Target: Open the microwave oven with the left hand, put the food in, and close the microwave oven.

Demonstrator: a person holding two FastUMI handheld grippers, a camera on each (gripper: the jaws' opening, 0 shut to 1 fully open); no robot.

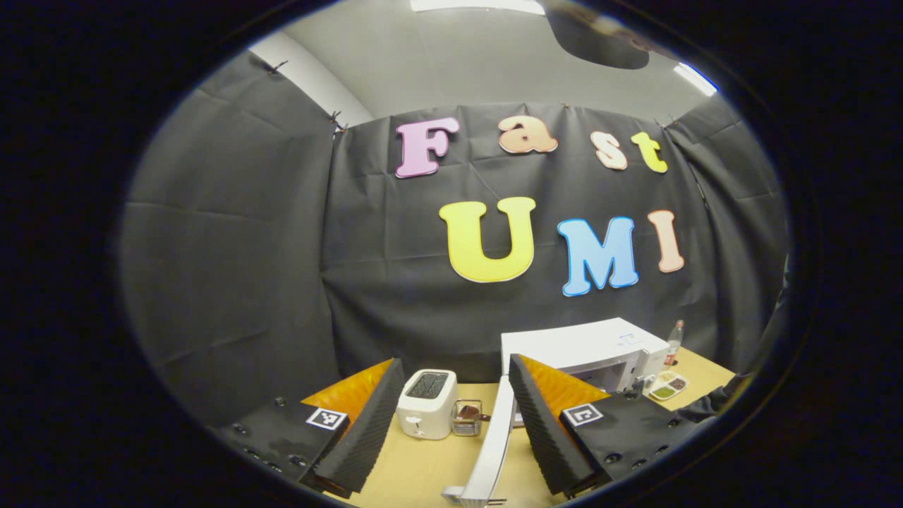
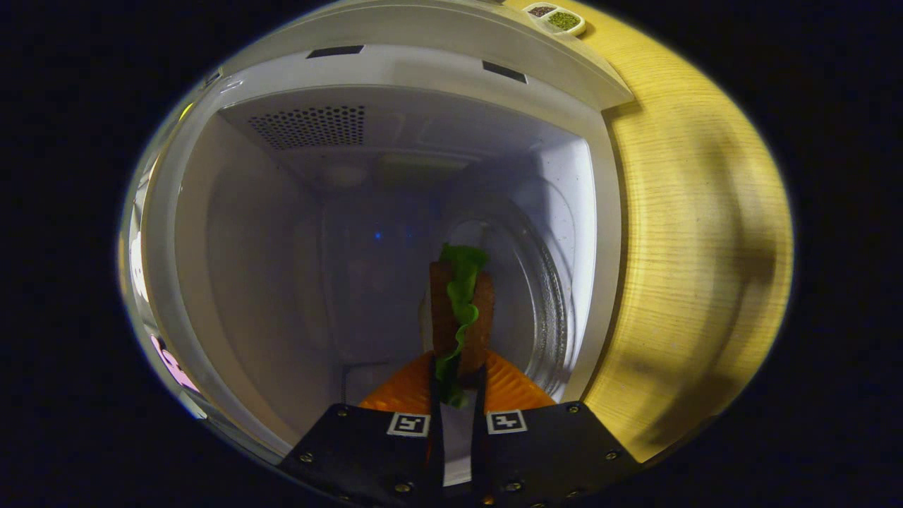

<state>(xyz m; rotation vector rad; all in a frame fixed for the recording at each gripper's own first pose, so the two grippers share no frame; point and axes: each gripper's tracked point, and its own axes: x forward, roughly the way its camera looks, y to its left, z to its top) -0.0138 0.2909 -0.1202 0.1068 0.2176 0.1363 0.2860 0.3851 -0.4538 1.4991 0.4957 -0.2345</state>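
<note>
In the right gripper view the microwave (image 2: pixel 395 212) has its chamber open to the camera, its opening turned on its side so the vented ceiling lies at about 12 o'clock and the glass turntable (image 2: pixel 536 296) stands at about 3 o'clock. Held inside the chamber is the food, a sandwich (image 2: pixel 462 317) of two brown slices with green lettuce between them. The right gripper (image 2: pixel 457 395) has its fingers drawn close together, pressing the sandwich from both sides. At 1 o'clock, past the microwave's outer edge, a small dish (image 2: pixel 557 17) with two compartments holds something dark in one and something green in the other, resting on the wooden table (image 2: pixel 691 247).

In the left gripper view the left gripper (image 1: pixel 451 423) has its fingers spread wide and holds nothing. The microwave door (image 1: pixel 494 441) stands open on edge between the fingers, closer to the finger at 5 o'clock; I cannot tell whether it touches either. Beyond, at 4 o'clock, sits the microwave body, with a bottle (image 1: pixel 675 340) and the two-part dish just beside its far end. A white toaster (image 1: pixel 427 403) stands at 6 o'clock, with a small wire holder (image 1: pixel 467 418) just beside it; what it holds is too small to tell. Black cloth (image 1: pixel 233 268) walls the booth, under a pale ceiling (image 1: pixel 465 63) with strip lights.
</note>
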